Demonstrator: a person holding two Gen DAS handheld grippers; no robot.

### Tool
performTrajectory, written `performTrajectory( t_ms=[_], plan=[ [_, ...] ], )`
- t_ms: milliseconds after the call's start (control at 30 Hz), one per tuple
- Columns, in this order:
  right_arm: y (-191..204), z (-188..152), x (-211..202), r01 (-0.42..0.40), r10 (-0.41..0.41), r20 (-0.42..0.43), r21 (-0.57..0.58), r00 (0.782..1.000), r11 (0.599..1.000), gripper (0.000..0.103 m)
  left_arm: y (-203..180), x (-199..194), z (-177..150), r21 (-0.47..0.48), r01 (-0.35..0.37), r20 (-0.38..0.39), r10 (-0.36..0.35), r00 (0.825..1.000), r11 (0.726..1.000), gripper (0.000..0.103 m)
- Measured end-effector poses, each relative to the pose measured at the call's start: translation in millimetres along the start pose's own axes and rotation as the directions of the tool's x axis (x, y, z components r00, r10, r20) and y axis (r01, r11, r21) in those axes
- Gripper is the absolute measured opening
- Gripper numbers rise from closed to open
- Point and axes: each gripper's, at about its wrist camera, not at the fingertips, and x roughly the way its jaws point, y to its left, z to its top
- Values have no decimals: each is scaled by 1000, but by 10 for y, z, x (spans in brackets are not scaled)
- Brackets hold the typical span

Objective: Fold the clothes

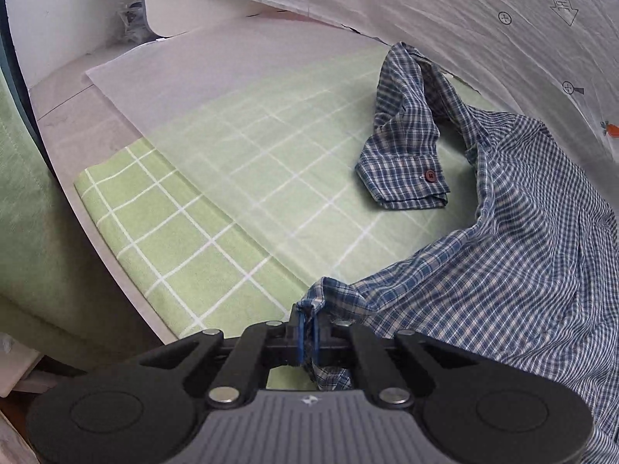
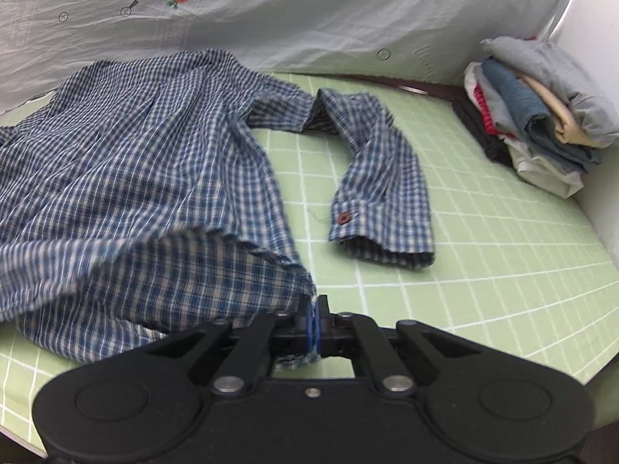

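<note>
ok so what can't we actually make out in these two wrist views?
- Plaid shirt: front placket and collar hidden under its own bunched folds; cut off by the right edge in the left wrist view.
- Left gripper and right gripper: how much hem is clamped, hidden by the fingers.
- Folded pile: individual garments indistinguishable.

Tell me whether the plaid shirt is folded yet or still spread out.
Not folded. The plaid shirt lies loosely spread and rumpled, one sleeve trailing aside, while the left gripper and right gripper pinch its hem corners.
</note>
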Motion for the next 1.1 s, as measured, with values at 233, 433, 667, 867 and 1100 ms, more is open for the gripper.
performTrajectory(
  t_ms=[233,433,667,867,1100],
  plan=[
    [-159,-8,-293,83,-78,87,-44,993,996,1,197,-136,-69,-79,15,-43,-18,999,997,4],
    [-279,-234,67,22,-21,-174,7,984,1000,2,378,-14,-173,-109,-40,-115,27,993,993,9],
    [-252,-62,-61,-33,40,-83,79,996,996,44,223,-16,-127,10,-36,-90,37,995,999,48],
    [-169,-35,-41,-60,68,-72,111,995,992,50,96,111,-137,73,-40,-126,49,991,997,56],
    [-203,-60,0,-72,88,-90,160,992,985,11,41,126,-199,145,-60,-118,77,990,988,24]
  ],
)
